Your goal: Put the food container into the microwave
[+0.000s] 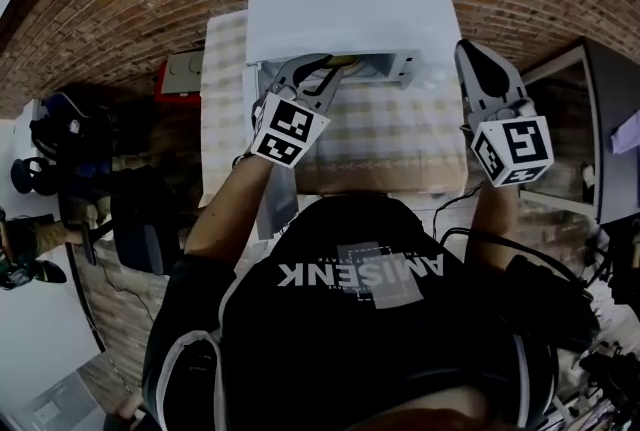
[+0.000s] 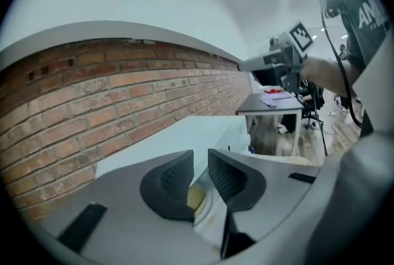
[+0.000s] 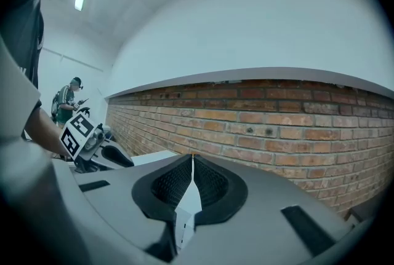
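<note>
- My left gripper's [image 2: 201, 165] fingers stand a little apart with a yellowish, white-rimmed thing between them, which I take for the food container [image 2: 196, 198]. They seem clamped on its rim, right at the front of the microwave [image 1: 345, 4].
- My right gripper's [image 3: 192, 159] fingers are pressed together on nothing, up by the microwave's right front corner, so they lend no support.
- A one-sided pinch on a rim may let the container tip or slide out and spill onto the checked tablecloth [image 1: 400, 134].
- The rim or my left jaw could catch the edge of the opening if I push in crooked.
- The cavity and door are hidden: the head view shows only the white top, so I cannot tell how far inside the container is.
- Most of the container sits below my own jaws, so its shape and lid escape me.
</note>
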A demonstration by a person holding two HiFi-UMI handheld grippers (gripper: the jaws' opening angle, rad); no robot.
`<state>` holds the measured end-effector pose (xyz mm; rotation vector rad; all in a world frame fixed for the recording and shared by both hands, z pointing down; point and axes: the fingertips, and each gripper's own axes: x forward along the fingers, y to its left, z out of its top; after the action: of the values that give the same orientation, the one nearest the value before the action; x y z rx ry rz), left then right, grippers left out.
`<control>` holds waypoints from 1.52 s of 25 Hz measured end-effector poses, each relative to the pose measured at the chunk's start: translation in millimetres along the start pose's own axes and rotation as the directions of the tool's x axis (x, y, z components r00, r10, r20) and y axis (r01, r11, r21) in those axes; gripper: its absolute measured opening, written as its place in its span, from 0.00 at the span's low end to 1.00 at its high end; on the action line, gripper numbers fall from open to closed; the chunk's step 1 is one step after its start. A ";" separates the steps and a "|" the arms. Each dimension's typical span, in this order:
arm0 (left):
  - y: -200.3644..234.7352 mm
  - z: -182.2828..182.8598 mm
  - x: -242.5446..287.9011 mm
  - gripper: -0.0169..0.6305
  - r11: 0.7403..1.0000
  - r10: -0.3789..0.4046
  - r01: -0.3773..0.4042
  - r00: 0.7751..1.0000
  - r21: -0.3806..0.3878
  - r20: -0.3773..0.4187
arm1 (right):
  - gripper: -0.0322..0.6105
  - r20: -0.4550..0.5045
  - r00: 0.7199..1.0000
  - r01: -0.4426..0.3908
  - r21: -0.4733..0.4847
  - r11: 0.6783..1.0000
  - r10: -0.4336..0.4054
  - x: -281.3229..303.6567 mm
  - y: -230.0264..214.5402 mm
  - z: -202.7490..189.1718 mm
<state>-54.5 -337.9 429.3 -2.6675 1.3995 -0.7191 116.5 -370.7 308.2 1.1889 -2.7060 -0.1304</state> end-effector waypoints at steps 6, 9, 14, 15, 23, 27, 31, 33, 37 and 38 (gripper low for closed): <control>40.7 36.2 -49.7 0.15 0.986 0.142 -0.129 0.983 -0.109 0.118 | 0.12 0.016 0.999 -0.049 -0.007 0.999 0.049 11.6 17.9 9.0; 55.1 40.5 -75.5 0.12 0.970 0.209 -0.185 0.967 -0.159 0.146 | 0.12 0.017 0.997 -0.072 -0.016 0.997 0.072 16.5 28.0 12.5; 69.7 49.9 -117.6 0.08 0.941 0.288 -0.236 0.934 -0.241 0.210 | 0.12 0.028 0.995 -0.094 -0.025 0.995 0.095 21.2 38.3 21.4; 72.5 52.5 -126.1 0.08 0.935 0.304 -0.244 0.925 -0.259 0.229 | 0.12 0.029 0.995 -0.099 -0.026 0.995 0.100 22.7 40.4 22.4; 88.0 66.9 -184.1 0.05 0.885 0.431 -0.333 0.850 -0.326 0.303 | 0.12 0.038 0.988 -0.147 -0.031 0.989 0.148 29.9 59.3 24.7; 91.2 68.1 -205.5 0.05 0.856 0.454 -0.298 0.825 -0.423 0.337 | 0.12 0.047 0.987 -0.152 -0.026 0.988 0.153 31.9 63.2 28.1; 93.6 66.4 -217.2 0.05 0.840 0.482 -0.326 0.815 -0.435 0.321 | 0.12 0.051 0.988 -0.144 -0.024 0.989 0.145 30.7 64.3 32.2; 95.0 67.0 -223.1 0.05 0.829 0.503 -0.347 0.805 -0.438 0.315 | 0.11 0.051 0.990 -0.133 -0.026 0.991 0.134 30.7 63.7 32.9; 96.6 71.2 -231.3 0.05 0.826 0.513 -0.351 0.793 -0.441 0.328 | 0.11 0.039 0.992 -0.119 -0.041 0.992 0.121 31.5 65.3 33.7; 97.4 71.9 -232.8 0.05 0.824 0.514 -0.349 0.792 -0.446 0.330 | 0.11 0.036 0.993 -0.114 -0.050 0.992 0.116 31.9 66.0 35.0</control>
<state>-211.8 -224.2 252.6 -2.3325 2.0421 0.2037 40.8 -349.4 288.2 1.0246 -2.7804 -0.2029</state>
